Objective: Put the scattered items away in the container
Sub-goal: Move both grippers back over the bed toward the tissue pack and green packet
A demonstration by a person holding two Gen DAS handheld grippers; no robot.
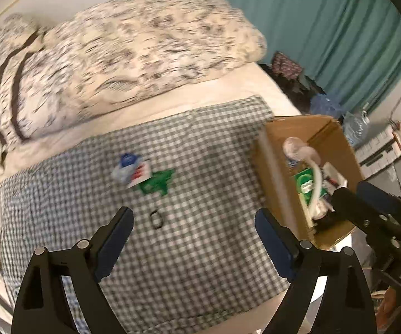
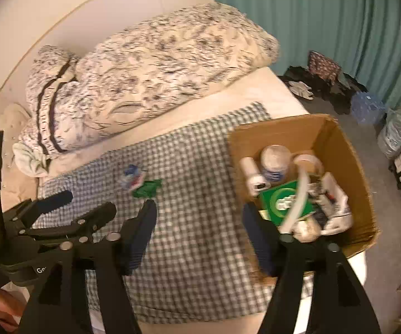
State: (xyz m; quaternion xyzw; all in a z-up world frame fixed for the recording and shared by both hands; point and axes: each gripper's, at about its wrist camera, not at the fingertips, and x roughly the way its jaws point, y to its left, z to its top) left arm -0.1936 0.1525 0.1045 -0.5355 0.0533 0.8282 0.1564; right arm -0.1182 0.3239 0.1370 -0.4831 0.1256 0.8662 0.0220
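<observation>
two grippers, one in each of my hands, hang over a bed covered by a checked cloth [image 1: 200,250]. my left gripper [image 1: 193,222] has its blue-padded fingers spread wide with nothing between them; only the cloth shows through the gap. my right gripper [image 2: 200,222] also has its fingers apart and empty, the left finger over the cloth and the right finger in front of the near wall of the box [image 2: 348,150].

the box is open brown cardboard and sits on the right side of the cloth, at the bed's edge. inside it lie a green packet [image 2: 285,200], a white curved tube [image 2: 297,203] across that packet, a white jar [image 2: 274,158], and other pale items too blurred to name.

three things lie loose on the cloth, well apart from the box. a small blue and white packet [image 1: 129,168] touches a green wrapper [image 1: 157,183] just to its right. a small black ring [image 1: 156,219] lies nearer to me, between the left gripper's fingertips and the wrapper, touching neither.

behind the cloth a patterned duvet [image 1: 122,55] is heaped across the bed. teal curtains [image 1: 311,27] hang at the right, with bags on the floor below them.
</observation>
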